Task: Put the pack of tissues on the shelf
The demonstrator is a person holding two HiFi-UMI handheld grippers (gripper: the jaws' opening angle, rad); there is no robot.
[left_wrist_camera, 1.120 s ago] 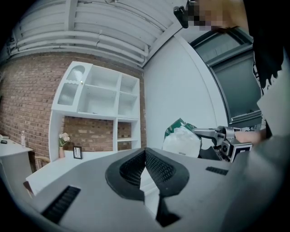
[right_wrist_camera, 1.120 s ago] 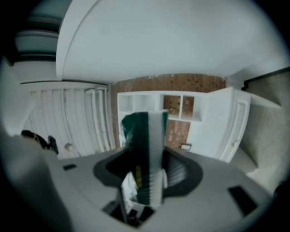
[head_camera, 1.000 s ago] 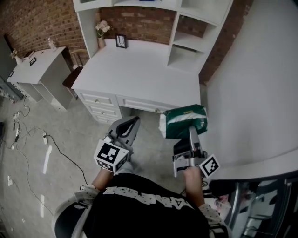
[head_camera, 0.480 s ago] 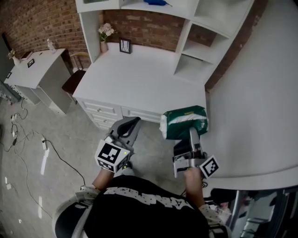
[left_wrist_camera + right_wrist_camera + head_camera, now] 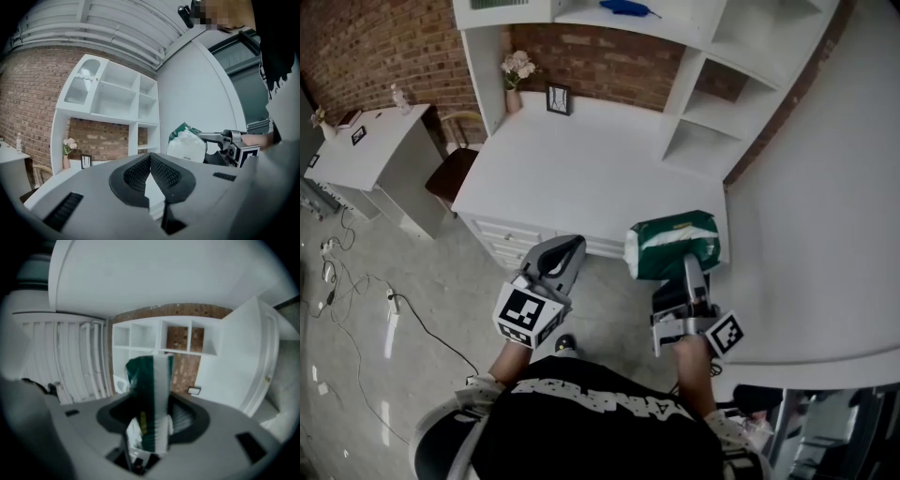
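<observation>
A green and white pack of tissues point(image 5: 672, 245) is clamped in my right gripper point(image 5: 686, 265), held in the air just off the front right corner of the white desk point(image 5: 581, 169). The same pack point(image 5: 151, 399) stands upright between the jaws in the right gripper view, and the pack point(image 5: 187, 143) shows at the right of the left gripper view. My left gripper point(image 5: 560, 259) hangs shut and empty to the pack's left, in front of the desk drawers. The white shelf unit point(image 5: 712, 103) with open cubbies rises at the desk's back right.
A vase of flowers point(image 5: 517, 75) and a small picture frame point(image 5: 558, 98) stand at the desk's back. A blue object point(image 5: 627, 7) lies on the top shelf. A white wall point(image 5: 825, 206) closes the right side. A side table point(image 5: 366, 150), a chair point(image 5: 450, 173) and floor cables point(image 5: 356, 281) are at left.
The view has shifted toward the desk and shelf unit; both grippers keep their places relative to me, and the pack stays gripped in the right one.
</observation>
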